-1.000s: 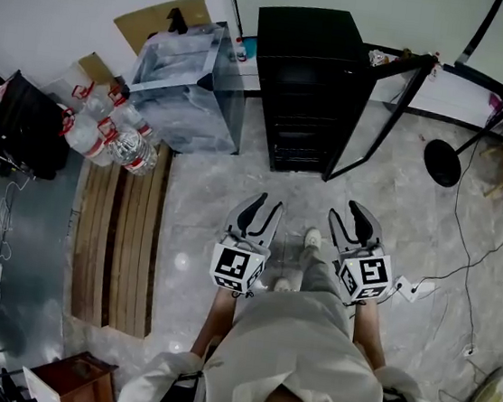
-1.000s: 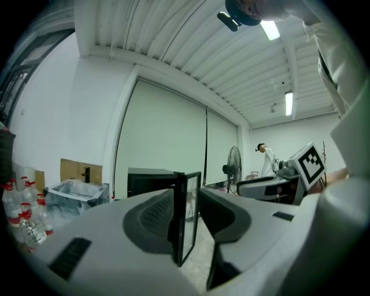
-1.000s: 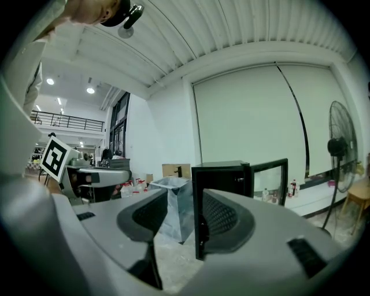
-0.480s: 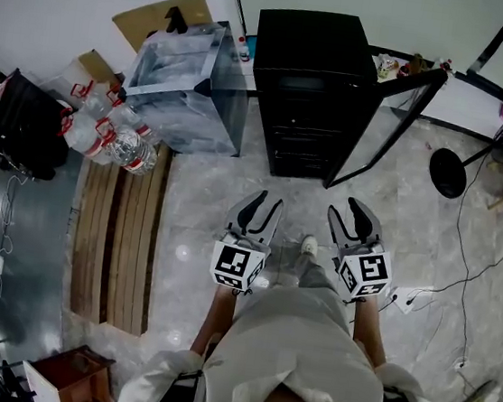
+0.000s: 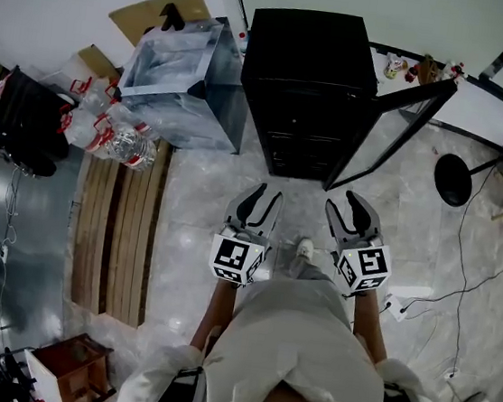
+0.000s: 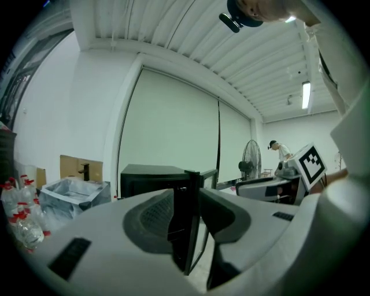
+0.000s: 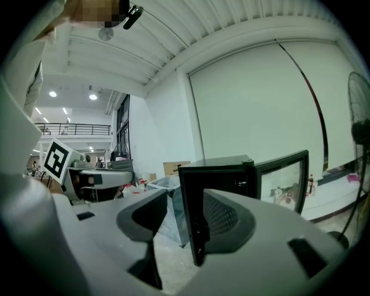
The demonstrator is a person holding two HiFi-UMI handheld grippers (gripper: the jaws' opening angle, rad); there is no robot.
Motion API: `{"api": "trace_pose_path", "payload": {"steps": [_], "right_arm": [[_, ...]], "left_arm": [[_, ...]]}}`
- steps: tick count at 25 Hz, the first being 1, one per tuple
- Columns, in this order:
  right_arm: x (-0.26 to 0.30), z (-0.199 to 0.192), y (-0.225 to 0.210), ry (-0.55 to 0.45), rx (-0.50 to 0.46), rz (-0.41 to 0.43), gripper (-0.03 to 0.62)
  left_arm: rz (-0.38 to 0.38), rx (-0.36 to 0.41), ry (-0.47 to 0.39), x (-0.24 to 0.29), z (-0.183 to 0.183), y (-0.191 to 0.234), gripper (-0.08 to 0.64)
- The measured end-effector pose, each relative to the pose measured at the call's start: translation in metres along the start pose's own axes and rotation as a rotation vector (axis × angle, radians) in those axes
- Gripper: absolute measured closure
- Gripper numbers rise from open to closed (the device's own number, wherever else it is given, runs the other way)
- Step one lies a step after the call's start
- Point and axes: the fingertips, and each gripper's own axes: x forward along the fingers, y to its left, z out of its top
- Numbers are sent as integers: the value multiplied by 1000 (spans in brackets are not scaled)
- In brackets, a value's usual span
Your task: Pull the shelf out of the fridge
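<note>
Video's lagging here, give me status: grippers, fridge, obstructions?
Left gripper, right gripper both shut, empty. Fridge ahead, door open, shelf untouched. Nothing between grippers and fridge.

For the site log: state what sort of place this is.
Probably a workshop or test hall, not a kitchen: the black fridge stands among piled water bottles, cardboard and a pedestal fan.

A: fridge (image 5: 308, 75) colour?
B: black. floor (image 5: 198, 189) grey marbled; pallet (image 5: 121, 225), frame left, brown slats.
A: left gripper (image 5: 268, 191), right gripper (image 5: 342, 200)?
B: pale grey, dark pads, black-and-white square markers.
</note>
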Motion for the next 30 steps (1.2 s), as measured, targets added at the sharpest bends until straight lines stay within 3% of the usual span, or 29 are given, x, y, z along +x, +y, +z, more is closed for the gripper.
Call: {"api": "trace_pose_path", "payload": {"steps": [10,16,20,30], "right_arm": [[44,-4,-53,29,41,86,399],[71,-20,-67,8,156,151,393],[90,-31,-76,11,160,151,393],[140,-77,-97,74,202,103,391]], "left_arm": [[64,-20,36,65,-8,5,420],[94,-33,11,97,-22,17,420],[109,-32,10,115,-36,27,422],[118,-117,54,156,-87,62,423]]}}
